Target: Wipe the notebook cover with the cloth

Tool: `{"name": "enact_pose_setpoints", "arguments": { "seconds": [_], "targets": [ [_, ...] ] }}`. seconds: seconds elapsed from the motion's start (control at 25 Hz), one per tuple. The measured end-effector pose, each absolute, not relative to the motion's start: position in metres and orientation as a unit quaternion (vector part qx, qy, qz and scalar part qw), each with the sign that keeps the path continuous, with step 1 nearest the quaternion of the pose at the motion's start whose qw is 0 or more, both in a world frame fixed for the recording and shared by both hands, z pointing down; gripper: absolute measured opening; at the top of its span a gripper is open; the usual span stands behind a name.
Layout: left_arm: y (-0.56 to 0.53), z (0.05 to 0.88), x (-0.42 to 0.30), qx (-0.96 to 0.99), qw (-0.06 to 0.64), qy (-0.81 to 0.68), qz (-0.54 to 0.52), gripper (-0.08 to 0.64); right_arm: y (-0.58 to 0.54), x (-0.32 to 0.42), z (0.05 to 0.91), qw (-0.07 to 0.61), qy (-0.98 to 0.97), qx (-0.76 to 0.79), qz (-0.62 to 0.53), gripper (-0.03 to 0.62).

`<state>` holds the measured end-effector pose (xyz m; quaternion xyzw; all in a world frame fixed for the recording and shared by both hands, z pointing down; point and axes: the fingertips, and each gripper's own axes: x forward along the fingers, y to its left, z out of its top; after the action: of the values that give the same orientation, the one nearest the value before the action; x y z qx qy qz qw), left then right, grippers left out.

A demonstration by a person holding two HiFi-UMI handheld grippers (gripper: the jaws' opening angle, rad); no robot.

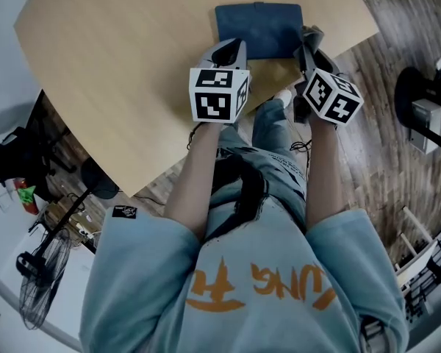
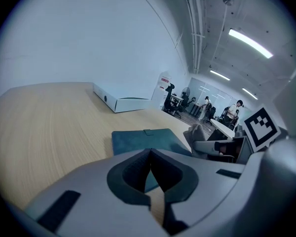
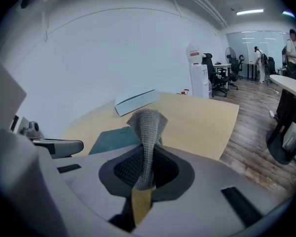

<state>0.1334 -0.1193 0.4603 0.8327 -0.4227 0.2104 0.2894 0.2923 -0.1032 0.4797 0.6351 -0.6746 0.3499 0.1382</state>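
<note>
Forearms [image 1: 193, 171] stretched forward | left gripper [image 1: 230, 48] jaws together | right gripper [image 1: 307, 44] jaws clamped on cloth [image 3: 147, 127], beside notebook [image 1: 259, 29]

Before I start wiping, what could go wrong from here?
1. The right claw pinches only a thin fold of the cloth, so dragging may pull it free.
2. The left claw is shut on nothing and doesn't clearly pin the notebook, which might slide toward the nearby edge of the table.
3. Both claws sit close together, so a wide stroke could knock them.
</note>
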Motion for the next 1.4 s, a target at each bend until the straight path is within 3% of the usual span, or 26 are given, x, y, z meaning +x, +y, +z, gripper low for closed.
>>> {"name": "enact_pose_setpoints", "arguments": {
  "seconds": [0.72,1.4],
  "targets": [
    [-0.137,0.46,0.04,0.807,0.325,-0.464,0.168,0.017,-0.134,0.134,0.469,0.208,-0.758,0.528,0.321,0.028],
    [-0.162,0.479,0.017,0.793,0.357,-0.469,0.152,0.017,-0.165,0.092,0.489,0.259,-0.766,0.494,0.319,0.029]
  ]
}}
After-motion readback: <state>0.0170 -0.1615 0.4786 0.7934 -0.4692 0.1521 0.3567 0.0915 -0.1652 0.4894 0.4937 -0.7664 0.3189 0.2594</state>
